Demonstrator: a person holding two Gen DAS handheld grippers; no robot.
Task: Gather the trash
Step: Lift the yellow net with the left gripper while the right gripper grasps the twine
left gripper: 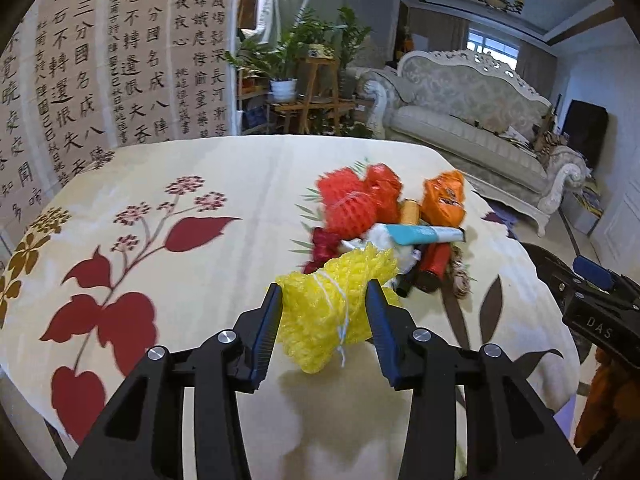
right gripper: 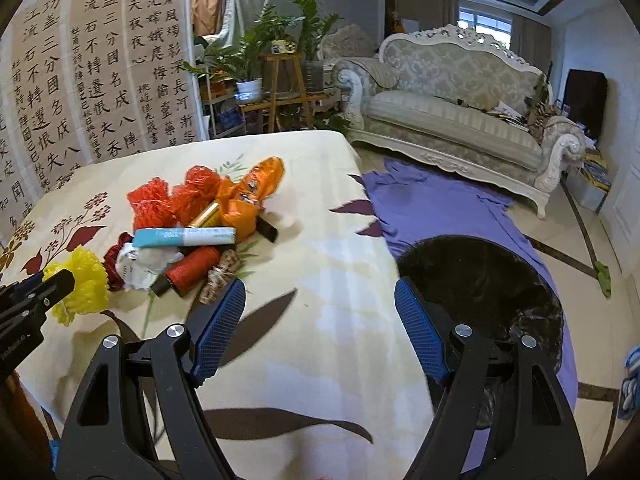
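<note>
Jaws of L gripper [left gripper: 324, 294] pinch the yellow foam net [left gripper: 336, 312] near the table's [left gripper: 200, 168] front edge w/ its long axis toward the trash pile [left gripper: 384, 220], R gripper [right gripper: 320, 300] wide open & empty, nearer the black bin bag [right gripper: 480, 280] off the right edge.

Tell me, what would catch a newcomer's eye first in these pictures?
Likely the bright yellow foam net sleeve, pinched between the left gripper's blue-padded fingers just above the flowered cream tablecloth. Behind it lies a colourful heap of rubbish, with red foam netting and an orange plastic wrapper. The right gripper hangs open near the table's edge, beside a black-lined bin on the floor.
</note>
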